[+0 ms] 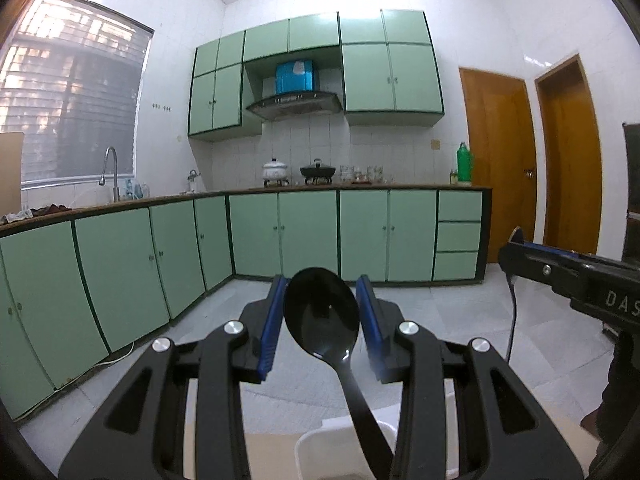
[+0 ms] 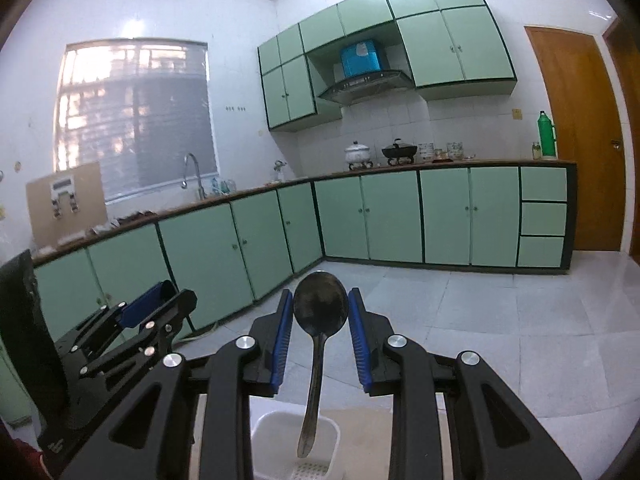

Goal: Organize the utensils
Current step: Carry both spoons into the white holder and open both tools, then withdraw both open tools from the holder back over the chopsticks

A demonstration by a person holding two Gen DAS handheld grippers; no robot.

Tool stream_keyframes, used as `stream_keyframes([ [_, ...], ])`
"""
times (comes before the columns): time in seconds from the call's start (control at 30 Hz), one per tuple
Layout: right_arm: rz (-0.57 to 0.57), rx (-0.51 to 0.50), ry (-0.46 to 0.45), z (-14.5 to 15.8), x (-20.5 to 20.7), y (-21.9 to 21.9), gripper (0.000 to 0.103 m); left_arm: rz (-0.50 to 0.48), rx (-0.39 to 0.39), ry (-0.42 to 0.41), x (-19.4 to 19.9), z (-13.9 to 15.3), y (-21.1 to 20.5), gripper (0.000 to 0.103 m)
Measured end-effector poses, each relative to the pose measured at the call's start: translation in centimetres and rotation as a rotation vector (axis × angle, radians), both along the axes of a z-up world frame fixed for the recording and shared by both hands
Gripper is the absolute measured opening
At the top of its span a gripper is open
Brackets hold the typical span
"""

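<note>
We hold two spoons up in the air, one per gripper, both well above the floor and facing the kitchen cabinets. The left gripper point(image 1: 322, 308) has a glossy black plastic spoon point(image 1: 322, 316) with its bowl standing between the blue pads; the pads sit just beside the bowl's edges and seem to pinch it there, though we cannot tell how firmly. The right gripper point(image 2: 320, 312) carries a dark metal spoon point(image 2: 320, 304) the same way, bowl up between the pads, handle hanging down toward a white slotted holder point(image 2: 296, 448). A white container point(image 1: 344, 440) also shows under the left spoon's handle; we cannot tell whether it is the same one.

The main risk, as we judge it, is slip. Each spoon is caught by its curved, smooth bowl, so a small tilt could let it rotate or drop. If the jaws open before the handle tip is inside the holder, the spoon may strike the rim and fall to the floor. The two grippers are also near each other and could collide over one holder.

Count: two spoons, two grippers, one or perhaps two white holders in sight.
</note>
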State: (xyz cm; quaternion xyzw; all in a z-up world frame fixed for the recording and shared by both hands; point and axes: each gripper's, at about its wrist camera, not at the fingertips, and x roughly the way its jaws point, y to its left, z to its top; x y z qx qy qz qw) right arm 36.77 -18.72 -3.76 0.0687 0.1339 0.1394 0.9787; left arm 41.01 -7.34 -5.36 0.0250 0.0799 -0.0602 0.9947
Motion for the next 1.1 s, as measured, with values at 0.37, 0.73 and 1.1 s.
stream_keyframes([
  [0.37,0.011,0.008,0.128,-4.3,1.8,0.0,0.029,0.002,0.005,0.062,0.9,-2.6,1.3,0.042],
  [0.73,-0.018,0.024,0.159,-3.7,-1.4,-1.4,0.056,0.035,-0.032,0.091,-3.2,-1.3,3.7,0.063],
  [1.1,-0.067,0.000,0.279,-7.1,-11.7,-2.3,0.086,0.054,-0.024,0.329,-13.7,-5.2,6.6,0.087],
])
